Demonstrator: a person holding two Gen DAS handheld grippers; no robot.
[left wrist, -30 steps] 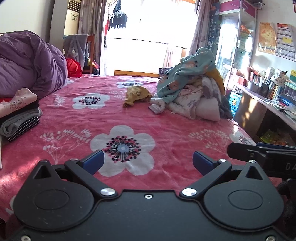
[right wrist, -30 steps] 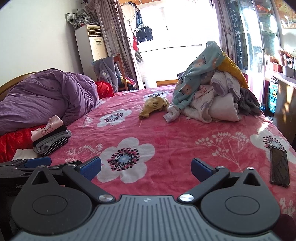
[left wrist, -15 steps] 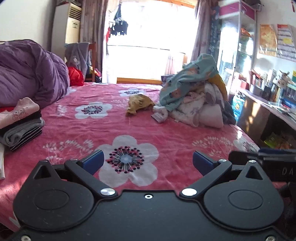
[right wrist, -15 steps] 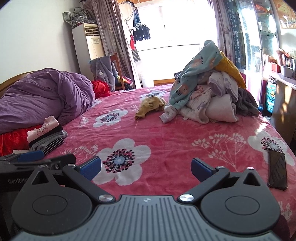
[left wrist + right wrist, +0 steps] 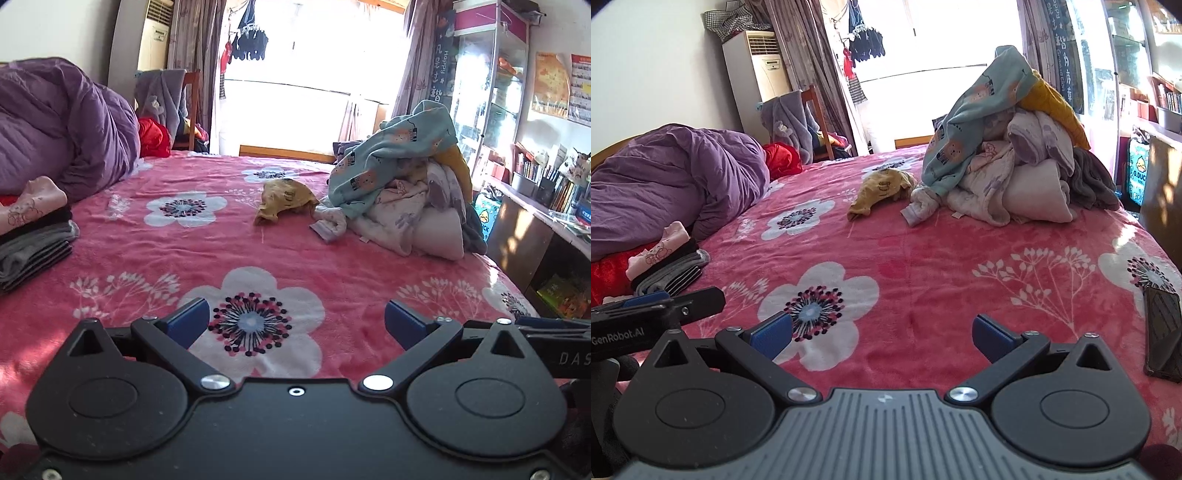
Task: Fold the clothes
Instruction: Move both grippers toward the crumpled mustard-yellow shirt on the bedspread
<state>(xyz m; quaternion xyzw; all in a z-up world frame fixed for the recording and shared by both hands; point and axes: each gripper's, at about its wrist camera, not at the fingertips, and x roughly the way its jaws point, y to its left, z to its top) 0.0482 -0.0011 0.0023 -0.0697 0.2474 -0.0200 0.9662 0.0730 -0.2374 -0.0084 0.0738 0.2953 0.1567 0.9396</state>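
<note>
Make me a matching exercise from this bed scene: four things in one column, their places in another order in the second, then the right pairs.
Things:
1. yellow garment
2. folded stack
3. phone
4. teal printed garment

Places:
A. draped on top of the unfolded pile
B. flat on the bedspread, at its right edge
C. alone on the bedspread, just left of the pile
D. at the left, beside the purple quilt

Pairs: 1-C, 2-D, 3-B, 4-A
</note>
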